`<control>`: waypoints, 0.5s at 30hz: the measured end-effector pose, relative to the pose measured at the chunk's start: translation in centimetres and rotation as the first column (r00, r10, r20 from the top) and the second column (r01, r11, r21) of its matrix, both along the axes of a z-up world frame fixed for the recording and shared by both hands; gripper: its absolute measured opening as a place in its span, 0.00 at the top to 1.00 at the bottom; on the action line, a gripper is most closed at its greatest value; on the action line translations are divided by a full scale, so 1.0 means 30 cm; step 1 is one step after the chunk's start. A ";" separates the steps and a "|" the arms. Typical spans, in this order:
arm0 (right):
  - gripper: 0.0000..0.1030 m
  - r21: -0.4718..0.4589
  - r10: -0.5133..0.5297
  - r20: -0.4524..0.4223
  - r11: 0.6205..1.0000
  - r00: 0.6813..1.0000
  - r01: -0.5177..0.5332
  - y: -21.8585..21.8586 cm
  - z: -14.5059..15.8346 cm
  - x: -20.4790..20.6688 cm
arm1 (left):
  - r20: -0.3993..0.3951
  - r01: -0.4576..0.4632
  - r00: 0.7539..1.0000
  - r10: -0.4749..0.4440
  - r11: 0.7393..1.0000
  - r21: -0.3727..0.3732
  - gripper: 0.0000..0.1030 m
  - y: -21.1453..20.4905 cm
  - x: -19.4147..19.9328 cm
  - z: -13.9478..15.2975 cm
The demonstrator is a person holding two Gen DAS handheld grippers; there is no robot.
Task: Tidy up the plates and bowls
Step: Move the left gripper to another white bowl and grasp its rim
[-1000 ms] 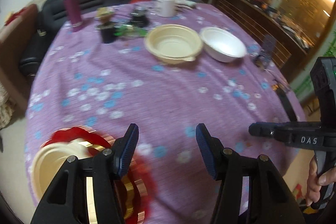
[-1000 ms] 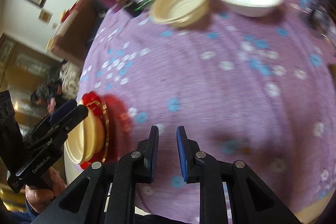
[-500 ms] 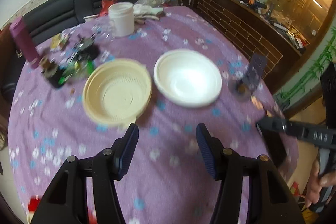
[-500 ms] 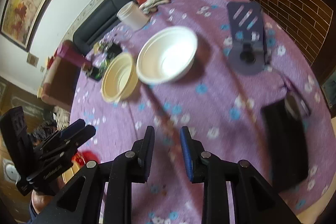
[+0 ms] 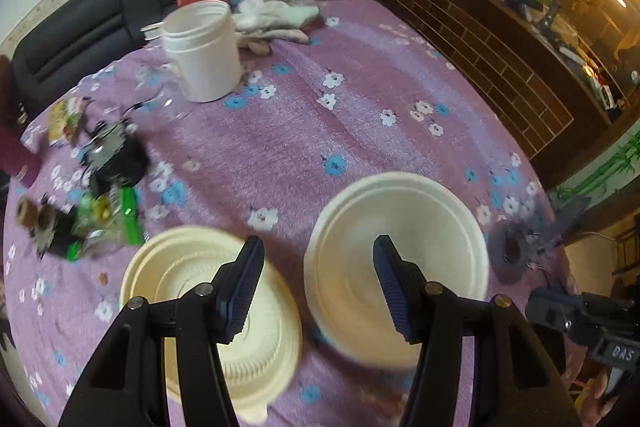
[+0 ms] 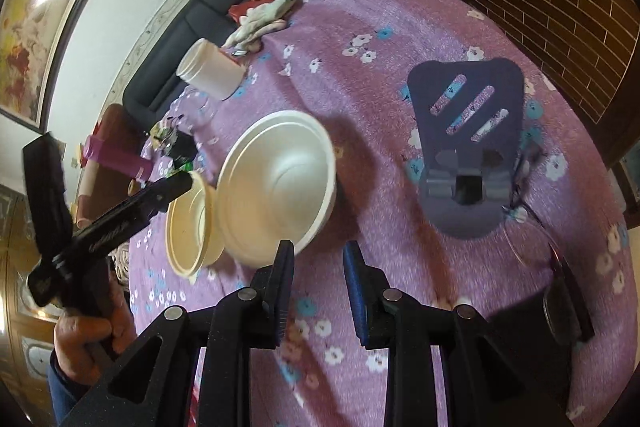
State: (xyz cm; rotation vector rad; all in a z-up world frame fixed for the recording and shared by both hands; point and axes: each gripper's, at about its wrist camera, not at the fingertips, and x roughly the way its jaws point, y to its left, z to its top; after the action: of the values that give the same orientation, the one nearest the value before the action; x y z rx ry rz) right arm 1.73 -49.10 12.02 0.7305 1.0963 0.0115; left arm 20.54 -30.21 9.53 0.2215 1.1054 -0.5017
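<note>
A white bowl point(image 5: 400, 259) and a cream bowl point(image 5: 200, 307) sit side by side on the purple flowered tablecloth. My left gripper point(image 5: 318, 283) is open and empty, hovering above the gap between the two bowls. In the right wrist view the white bowl point(image 6: 276, 183) lies just ahead and left of my right gripper point(image 6: 318, 287), which is open a little and empty; the cream bowl point(image 6: 192, 223) is further left, under the left gripper point(image 6: 168, 187).
A white jar point(image 5: 202, 53), gloves point(image 5: 276, 21) and small clutter point(image 5: 92, 195) lie at the far side. A purple phone stand point(image 6: 468, 151) stands right of the white bowl. A black object point(image 6: 568, 311) lies near the right table edge. A maroon bottle point(image 6: 116, 157) stands at the left.
Both grippers moved forward across the table, away from the red plate, and now hang close over the two bowls. Their jaw openings look unchanged.
</note>
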 end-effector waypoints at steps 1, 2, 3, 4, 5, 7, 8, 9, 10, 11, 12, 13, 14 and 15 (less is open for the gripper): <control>0.72 0.005 0.001 -0.006 1.000 1.000 -0.001 -0.005 -0.012 0.014 | -0.002 0.005 1.000 -0.005 1.000 0.017 0.46 -0.013 0.017 -0.016; 0.70 0.007 0.003 -0.013 1.000 1.000 -0.003 -0.006 -0.021 0.025 | -0.004 0.005 1.000 -0.005 1.000 0.023 0.46 -0.022 0.029 -0.024; 0.69 0.009 0.005 -0.020 1.000 1.000 -0.005 -0.006 -0.031 0.036 | -0.011 0.010 1.000 -0.010 1.000 0.022 0.46 -0.030 0.043 -0.035; 0.69 0.010 0.008 -0.025 1.000 1.000 -0.008 -0.004 -0.039 0.043 | -0.019 0.015 1.000 -0.015 1.000 0.024 0.46 -0.037 0.053 -0.045; 0.69 0.011 0.010 -0.028 1.000 1.000 -0.010 -0.004 -0.045 0.052 | -0.021 0.016 1.000 -0.015 0.999 0.029 0.46 -0.041 0.061 -0.054; 0.68 0.010 0.017 -0.037 1.000 0.999 -0.017 0.003 -0.061 0.073 | -0.034 0.023 0.999 -0.022 0.999 0.028 0.46 -0.048 0.075 -0.074; 0.68 0.010 0.020 -0.040 1.000 0.999 -0.020 0.007 -0.067 0.082 | -0.039 0.024 0.999 -0.023 0.999 0.026 0.51 -0.049 0.080 -0.082; 0.68 0.011 0.024 -0.045 1.000 0.999 -0.023 0.013 -0.075 0.095 | -0.044 0.025 0.999 -0.024 0.999 0.028 0.54 -0.052 0.084 -0.092; 0.68 0.010 0.026 -0.048 1.000 0.999 -0.025 0.018 -0.081 0.103 | -0.049 0.032 0.998 -0.030 0.999 0.033 0.61 -0.056 0.085 -0.101; 0.68 0.005 0.030 -0.054 1.000 0.998 -0.030 0.026 -0.090 0.116 | -0.055 0.045 0.998 -0.043 0.998 0.036 0.65 -0.063 0.084 -0.112; 0.68 -0.001 0.031 -0.059 1.000 0.998 -0.032 0.030 -0.096 0.120 | -0.059 0.052 0.997 -0.050 0.998 0.037 0.66 -0.070 0.085 -0.119; 0.68 -0.007 0.032 -0.065 0.999 0.997 -0.033 0.037 -0.106 0.132 | -0.062 0.061 0.996 -0.059 0.997 0.039 0.70 -0.077 0.083 -0.126; 0.68 -0.008 0.035 -0.066 0.999 0.997 -0.036 0.040 -0.111 0.138 | -0.066 0.073 0.995 -0.070 0.996 0.044 0.76 -0.082 0.076 -0.134; 0.68 -0.021 0.038 -0.072 0.999 0.997 -0.039 0.048 -0.117 0.146 | -0.068 0.085 0.994 -0.081 0.995 0.053 0.77 -0.088 0.068 -0.141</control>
State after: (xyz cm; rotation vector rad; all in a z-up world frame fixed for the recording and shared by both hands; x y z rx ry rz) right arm 6.12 -47.67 8.50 0.6942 1.1767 0.0060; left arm 22.57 -32.87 5.30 0.3027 1.1791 -0.5556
